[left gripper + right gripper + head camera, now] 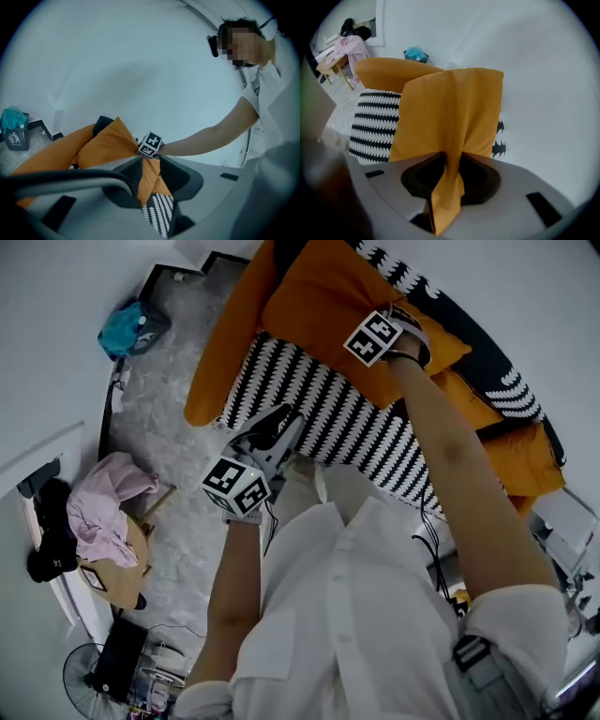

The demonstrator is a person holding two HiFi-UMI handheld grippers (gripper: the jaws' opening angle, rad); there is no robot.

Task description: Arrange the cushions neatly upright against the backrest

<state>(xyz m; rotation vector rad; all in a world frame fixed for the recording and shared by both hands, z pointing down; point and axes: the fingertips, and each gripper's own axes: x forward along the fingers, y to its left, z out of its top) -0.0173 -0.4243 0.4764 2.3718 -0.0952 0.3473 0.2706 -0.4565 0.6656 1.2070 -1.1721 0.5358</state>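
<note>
An orange cushion [328, 306] stands tilted at the back of a sofa with a black-and-white patterned seat [328, 418]. My right gripper [408, 338] is shut on a gathered fold of its cover, which shows pinched between the jaws in the right gripper view [450, 173], with the cushion [450, 108] hanging beyond. My left gripper [281, 420] hovers over the seat's front edge, open, with nothing between its jaws [150, 187]. From the left gripper view, the cushion [105, 143] and seat [161, 213] lie ahead. A second orange cushion [516, 451] lies at the sofa's right end.
An orange armrest bolster [220, 352] closes the sofa's left end. A black backrest with white pattern [469, 324] runs behind. On the marble floor stand a blue bin [131, 326], a small wooden table with pink clothes [112, 512] and a fan [89, 676].
</note>
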